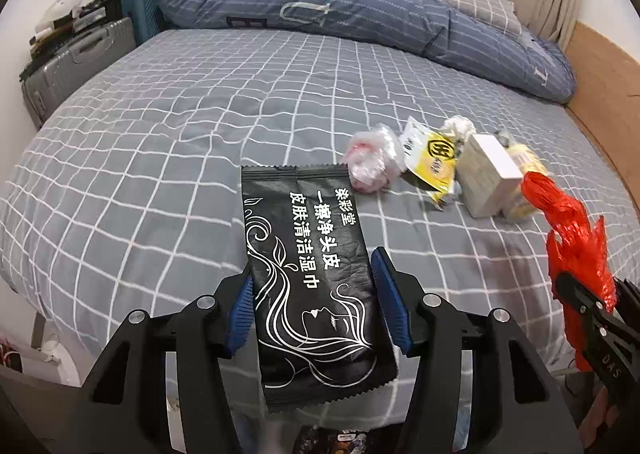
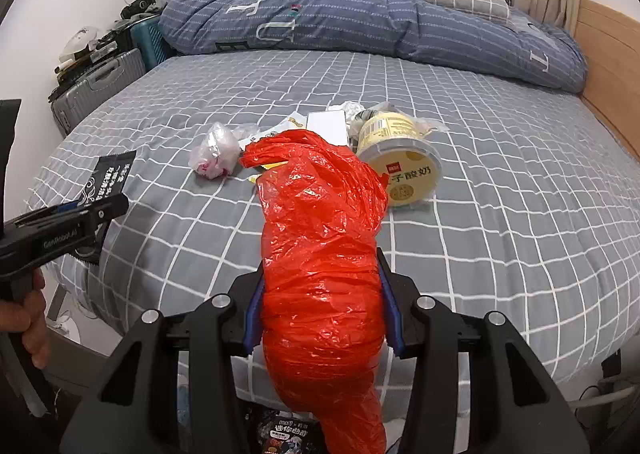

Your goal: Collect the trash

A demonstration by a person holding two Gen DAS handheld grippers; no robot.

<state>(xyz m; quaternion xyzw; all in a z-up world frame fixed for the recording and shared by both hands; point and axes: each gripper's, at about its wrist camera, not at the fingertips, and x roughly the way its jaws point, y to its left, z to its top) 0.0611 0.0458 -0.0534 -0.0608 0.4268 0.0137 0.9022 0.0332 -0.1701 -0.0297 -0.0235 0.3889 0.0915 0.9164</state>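
Currently, a flat black foil wet-wipe packet with white line art (image 1: pixel 312 278) is being pinched between the blue pads of the left gripper (image 1: pixel 320 302), the jaws being pressed against its long edges above the grey checked bed sheet (image 1: pixel 160 142). A crumpled red plastic bag (image 2: pixel 320 254) is being clamped by the right gripper (image 2: pixel 320 306), its jaws being closed on the bunched middle so that the mouth is being left drooping at twelve o'clock.

Remaining trash is being left on the sheet: in the left wrist view, a crumpled clear plastic wrapper (image 1: pixel 374 158) at one o'clock from the packet, then a yellow snack sachet (image 1: pixel 432 162), a white cardboard box (image 1: pixel 490 178) and a wad of white tissue (image 1: pixel 458 128) towards two o'clock. In the right wrist view, a yellow lidded yogurt tub (image 2: pixel 400 158) is being seen lying on its side at one o'clock from the bag.

Judging by this, the packet is being brought to the bag. For this to be done well, the bag's mouth should be opened rather than squeezed shut, and the packet should be fed in narrow end first, with release being delayed until it is well inside.
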